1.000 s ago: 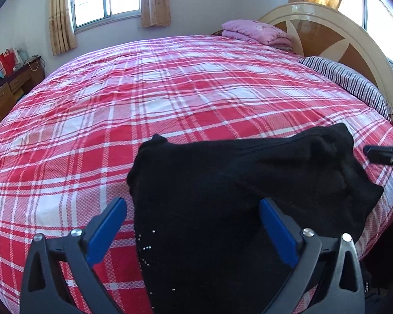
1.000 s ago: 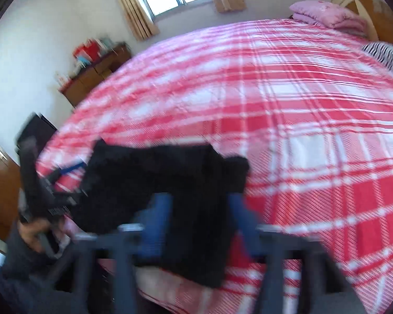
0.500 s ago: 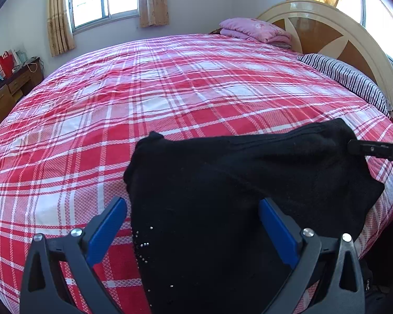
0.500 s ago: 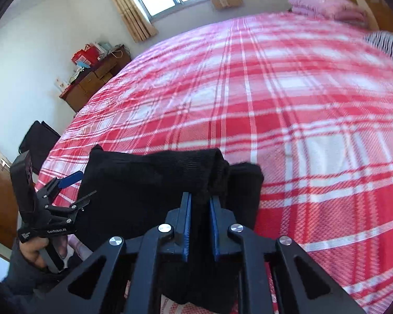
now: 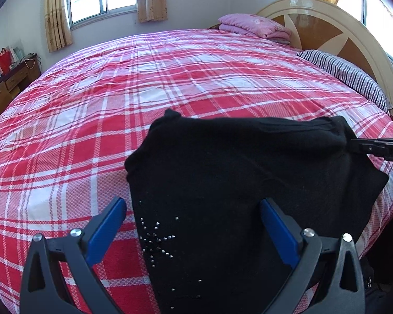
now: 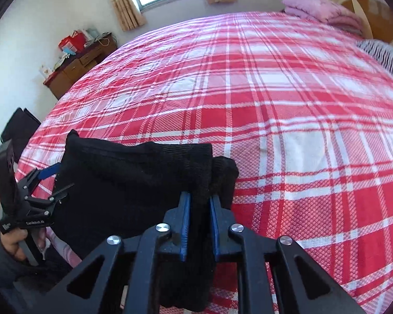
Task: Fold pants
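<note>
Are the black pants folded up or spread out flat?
Folded. The black pants lie doubled on the plaid bedsheet, layered edges bunched at the right gripper.

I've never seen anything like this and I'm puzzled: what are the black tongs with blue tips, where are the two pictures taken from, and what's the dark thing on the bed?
No robot here: a person holds a pair of tongs in each hand, each with a camera looking along its fingers. One picture is from the left tongs, the other from the right tongs.

On the red plaid bedsheet lie black pants, to be folded. The right tongs pinch a bunched edge of the pants between the blue pads, which are easing apart slightly. The left tongs stand wide open over the pants, gripping nothing; a hand holds them. Beyond lie a pink folded blanket and a striped pillow.
</note>
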Motion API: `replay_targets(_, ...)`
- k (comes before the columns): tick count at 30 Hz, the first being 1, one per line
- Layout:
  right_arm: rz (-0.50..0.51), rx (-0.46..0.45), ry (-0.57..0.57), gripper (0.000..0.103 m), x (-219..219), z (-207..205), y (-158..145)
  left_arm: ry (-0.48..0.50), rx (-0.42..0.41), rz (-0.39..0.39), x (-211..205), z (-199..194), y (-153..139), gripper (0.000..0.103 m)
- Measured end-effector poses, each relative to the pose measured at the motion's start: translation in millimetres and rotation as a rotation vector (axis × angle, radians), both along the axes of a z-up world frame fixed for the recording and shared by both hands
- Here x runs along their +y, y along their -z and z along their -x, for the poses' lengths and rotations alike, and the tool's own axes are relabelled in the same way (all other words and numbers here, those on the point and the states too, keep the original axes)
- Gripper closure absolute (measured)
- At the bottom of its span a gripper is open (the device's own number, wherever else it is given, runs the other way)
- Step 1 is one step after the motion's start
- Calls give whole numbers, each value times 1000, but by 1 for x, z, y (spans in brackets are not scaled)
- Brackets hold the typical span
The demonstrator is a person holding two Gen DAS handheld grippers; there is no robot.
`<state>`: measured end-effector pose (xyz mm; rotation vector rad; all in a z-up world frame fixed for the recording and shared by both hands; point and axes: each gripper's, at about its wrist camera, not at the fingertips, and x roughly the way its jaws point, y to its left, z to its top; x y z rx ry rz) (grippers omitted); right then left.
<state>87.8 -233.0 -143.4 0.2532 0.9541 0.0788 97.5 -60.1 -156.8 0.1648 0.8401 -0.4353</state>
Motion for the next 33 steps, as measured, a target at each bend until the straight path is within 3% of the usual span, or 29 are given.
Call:
replay_targets(2, -7, 0, 5, 76, 0, 1, 1, 2, -5, -1, 1, 2, -2, 0)
replay_targets(5, -3, -1, 52, 50, -6, 5, -4, -3, -6, -1, 3, 2, -3, 0)
replay_targets(8, 4, -94, 72, 50, -5, 14, -28, -16, -19, 2, 6, 3, -6, 0)
replay_targets(12, -125, -162, -102, 50, 16, 7, -47, 3, -55, -2, 1, 9, -13, 0)
replay_targets(15, -212, -115, -177, 49, 27, -18, -28, 43, -49, -36, -11, 13, -6, 0)
replay_targets(17, -179, -36, -85, 49, 18, -37, -3, 69, -39, -63, -18, 16, 1, 0)
replay_targets(18, -234, -22, -70, 49, 10, -42, 7, 77, -43, -74, -19, 17, 3, 0)
replay_targets(20, -308, -37, -72, 49, 1, -34, 0, 74, -42, -66, -17, 17, 2, 0)
replay_targets(23, -280, -62, -63, 49, 0, -12, -18, 46, -25, -40, -9, 13, -1, 0)
replay_targets(25, -333, -58, -126, 48, 1, 6, -23, 33, -24, -32, -5, 13, -2, 0)
replay_targets(27, -404, 8, -227, 45, 8, 22, -12, 27, -30, -36, -2, 15, -3, 0)
replay_targets(30, -332, 32, -243, 44, 14, 35, 5, 17, -23, -25, 2, 13, 0, 0)
replay_targets(33, -354, 13, -239, 44, 12, 38, -3, 12, -17, -21, 5, 12, 0, 0)
